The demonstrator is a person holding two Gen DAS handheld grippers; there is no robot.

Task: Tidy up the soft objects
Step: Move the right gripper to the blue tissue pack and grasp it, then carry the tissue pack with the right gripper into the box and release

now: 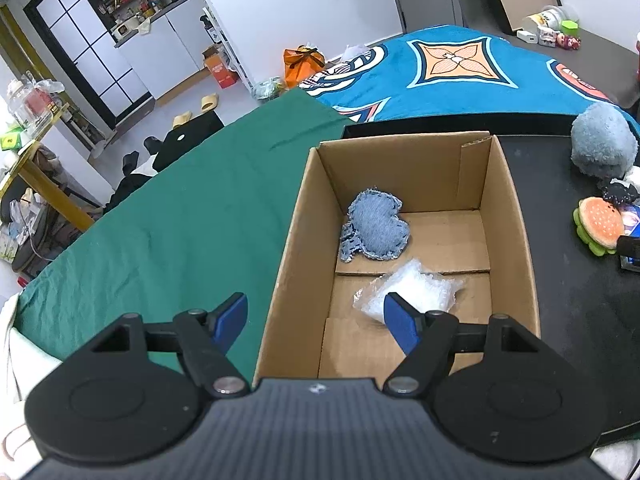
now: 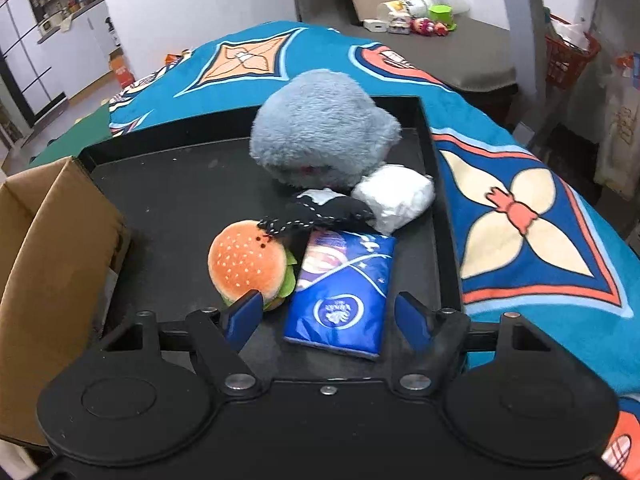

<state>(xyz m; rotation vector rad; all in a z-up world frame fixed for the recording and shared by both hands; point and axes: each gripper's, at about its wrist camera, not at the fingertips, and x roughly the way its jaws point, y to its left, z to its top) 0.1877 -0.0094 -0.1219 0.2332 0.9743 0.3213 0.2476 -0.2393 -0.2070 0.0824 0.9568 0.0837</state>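
As seen from the left wrist:
Left gripper (image 1: 316, 316): fingers (image 1: 234, 314) spread, grasping nothing, straddling the box's left wall at lower centre.
Cardboard box (image 1: 516, 216): open, centre frame, on a black tray (image 1: 580, 300).
Denim pouch (image 1: 378, 230): inside the box, toward its far left.
Bubble-wrap bag (image 1: 416, 292): inside the box, nearer, just behind the right finger.
Green cloth (image 1: 192, 216): left of the box.

As seen from the right wrist:
Right gripper (image 2: 328, 314): fingers apart, nothing gripped; blue tissue pack (image 2: 340, 284) lies between them, contact unclear.
Burger plush (image 2: 248, 264): left of the pack, behind the left finger.
Grey fluffy plush (image 2: 320, 124): upper centre of the tray.
Black fabric toy (image 2: 332, 210), white wad (image 2: 396, 196): between the grey plush and the pack.
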